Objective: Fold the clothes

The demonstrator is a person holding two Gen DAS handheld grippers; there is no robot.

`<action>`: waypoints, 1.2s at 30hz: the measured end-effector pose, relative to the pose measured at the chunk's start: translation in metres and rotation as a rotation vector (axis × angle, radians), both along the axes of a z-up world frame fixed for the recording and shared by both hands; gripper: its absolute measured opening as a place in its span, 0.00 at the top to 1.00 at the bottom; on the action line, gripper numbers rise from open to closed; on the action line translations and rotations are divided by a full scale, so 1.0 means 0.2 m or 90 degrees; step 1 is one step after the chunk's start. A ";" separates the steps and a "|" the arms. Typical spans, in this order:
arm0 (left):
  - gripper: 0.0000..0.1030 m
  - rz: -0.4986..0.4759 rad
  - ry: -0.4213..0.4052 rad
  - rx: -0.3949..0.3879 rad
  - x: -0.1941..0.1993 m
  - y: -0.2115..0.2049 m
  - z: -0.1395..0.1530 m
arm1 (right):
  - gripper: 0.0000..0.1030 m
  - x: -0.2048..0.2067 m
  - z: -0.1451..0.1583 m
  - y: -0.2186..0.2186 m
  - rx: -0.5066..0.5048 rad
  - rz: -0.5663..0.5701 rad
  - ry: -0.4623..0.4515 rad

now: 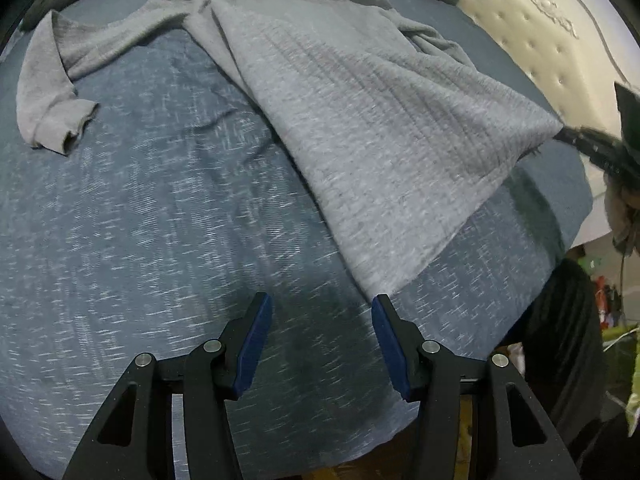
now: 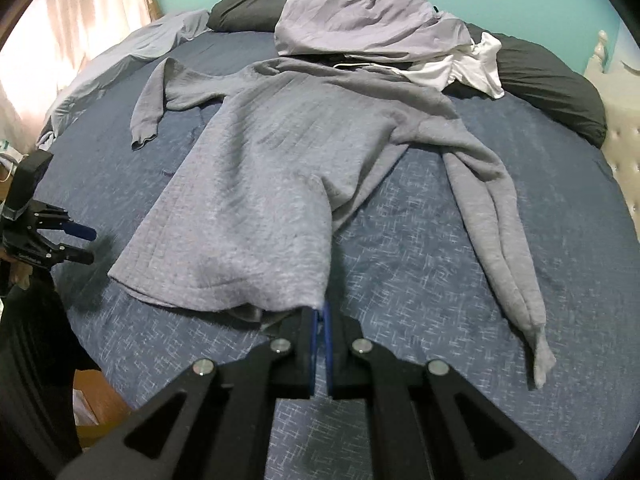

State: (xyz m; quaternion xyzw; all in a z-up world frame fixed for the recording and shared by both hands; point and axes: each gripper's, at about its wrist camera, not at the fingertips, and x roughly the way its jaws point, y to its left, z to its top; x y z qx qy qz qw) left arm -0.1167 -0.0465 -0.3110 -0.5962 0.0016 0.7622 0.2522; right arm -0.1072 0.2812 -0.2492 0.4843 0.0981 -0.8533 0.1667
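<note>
A grey quilted long-sleeved sweater point(image 2: 260, 168) lies spread on the dark blue bedspread point(image 2: 400, 264), one sleeve point(image 2: 500, 216) trailing to the right. My right gripper point(image 2: 319, 312) is shut on the near hem corner and holds it lifted off the bed. In the left wrist view that same gripper point(image 1: 562, 133) pulls the hem taut at the right edge. My left gripper point(image 1: 321, 298) is open just above the bedspread, nothing between its fingers. The sweater's point(image 1: 380, 140) other hem corner lies right by its right fingertip point(image 1: 380, 308). The right wrist view has the left gripper point(image 2: 93, 246) at the left bed edge.
A pile of lilac-grey and white clothes point(image 2: 372, 28) sits at the head of the bed, against black pillows point(image 2: 552, 88). A light blue sheet point(image 2: 120, 60) is bunched at the far left. Bare cream mattress point(image 1: 532, 32) shows on the right. A cardboard box point(image 2: 96, 408) stands by the near bed edge.
</note>
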 end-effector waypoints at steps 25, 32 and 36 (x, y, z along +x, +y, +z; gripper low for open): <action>0.92 -0.016 0.013 0.006 -0.05 0.24 -0.13 | 0.97 0.01 -0.07 0.01 -0.009 0.005 -0.032; 0.92 -0.034 0.078 0.005 -0.05 0.10 0.09 | 0.96 0.03 -0.08 -0.02 -0.029 0.022 -0.052; 0.92 0.010 0.092 0.018 -0.10 -0.06 0.21 | 0.90 0.05 -0.07 -0.01 -0.043 0.025 -0.059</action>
